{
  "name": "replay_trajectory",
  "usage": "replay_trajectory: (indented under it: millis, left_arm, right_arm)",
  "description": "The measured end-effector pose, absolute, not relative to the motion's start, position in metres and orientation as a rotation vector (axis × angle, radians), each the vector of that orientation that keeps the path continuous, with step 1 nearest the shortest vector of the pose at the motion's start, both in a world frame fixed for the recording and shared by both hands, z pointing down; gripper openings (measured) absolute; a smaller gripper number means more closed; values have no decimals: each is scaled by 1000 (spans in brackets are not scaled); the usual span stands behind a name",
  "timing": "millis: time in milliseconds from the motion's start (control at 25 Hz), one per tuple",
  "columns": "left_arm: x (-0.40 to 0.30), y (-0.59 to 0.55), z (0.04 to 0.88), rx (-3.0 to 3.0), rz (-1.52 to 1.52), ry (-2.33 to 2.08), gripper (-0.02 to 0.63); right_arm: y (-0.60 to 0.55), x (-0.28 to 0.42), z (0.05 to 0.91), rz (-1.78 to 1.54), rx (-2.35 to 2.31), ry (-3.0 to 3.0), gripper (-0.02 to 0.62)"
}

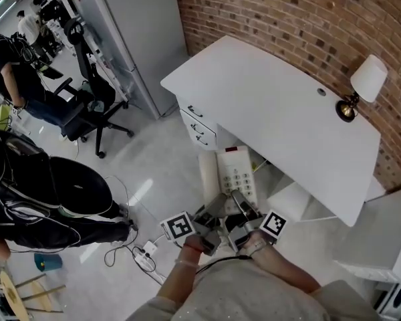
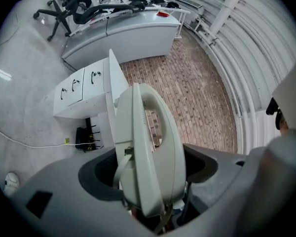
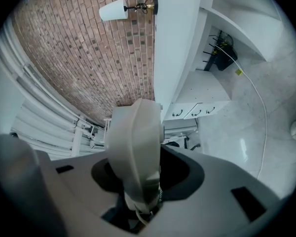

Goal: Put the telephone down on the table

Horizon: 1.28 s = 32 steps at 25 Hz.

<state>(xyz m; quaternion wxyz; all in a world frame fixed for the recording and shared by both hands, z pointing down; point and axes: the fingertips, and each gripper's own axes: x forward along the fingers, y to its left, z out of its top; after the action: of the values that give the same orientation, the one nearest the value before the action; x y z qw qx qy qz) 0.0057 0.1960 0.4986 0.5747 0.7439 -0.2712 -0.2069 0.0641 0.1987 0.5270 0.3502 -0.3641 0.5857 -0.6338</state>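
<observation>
I'm clamping the telephone [image 1: 235, 172] with both jaws, left gripper [image 1: 212, 214] and right gripper [image 1: 246, 212] each pinching one side to keep it level in the air, short of the table [image 1: 287, 105]; its drawers [image 1: 195, 127] are showing closed fronts, contents hidden
</observation>
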Motion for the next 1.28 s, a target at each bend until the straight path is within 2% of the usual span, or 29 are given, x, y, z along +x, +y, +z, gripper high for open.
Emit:
replay_trajectory:
  millis: [520,1280]
  left_arm:
    - [14,153,511,1691,-490,-568,345]
    - [21,-13,516,1591,-575,-706,345]
  right_arm:
    - [157,71,538,-1625,-998,1490,164]
    - [-14,75,545,-1808,-930,1543,164]
